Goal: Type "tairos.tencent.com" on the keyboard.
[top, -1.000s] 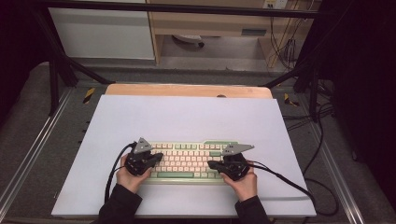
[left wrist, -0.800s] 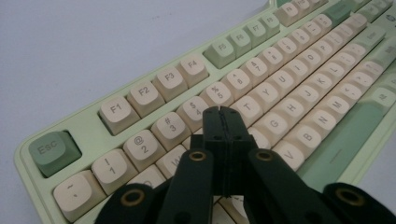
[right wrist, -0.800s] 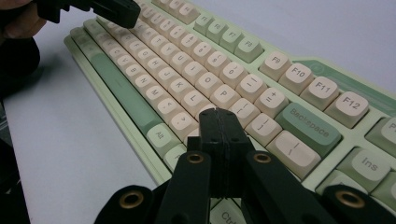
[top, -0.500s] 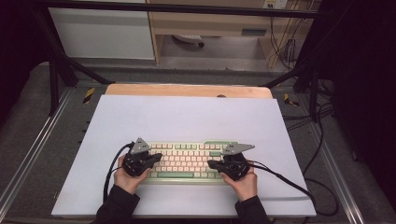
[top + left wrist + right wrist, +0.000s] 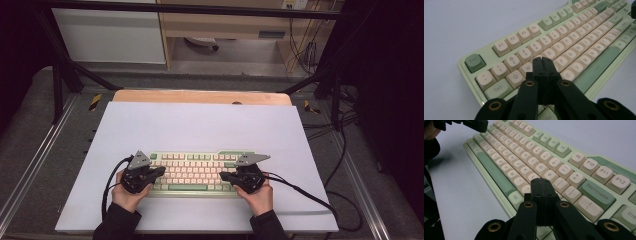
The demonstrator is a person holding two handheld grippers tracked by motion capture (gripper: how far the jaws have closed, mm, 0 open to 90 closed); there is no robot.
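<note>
A pale green keyboard (image 5: 195, 172) with cream keys and a green space bar lies on the white mat near the front. My left gripper (image 5: 159, 171) is over its left end, jaws shut with nothing between them. In the left gripper view the closed tips (image 5: 542, 60) hover above the keyboard (image 5: 574, 32), around the W and E keys. My right gripper (image 5: 226, 176) is over the right part, also shut and empty. In the right gripper view its tips (image 5: 540, 180) sit above the keyboard (image 5: 524, 152) near the P key row. A hand holds each gripper.
The white mat (image 5: 200, 127) covers a wooden table (image 5: 200, 96) with a metal frame around it. Black cables (image 5: 310, 197) trail from the grippers off the right and left front. Shelving and a cabinet stand behind the table.
My left gripper has shifted slightly to the right over the keyboard's left end. The right gripper has stayed where it was.
</note>
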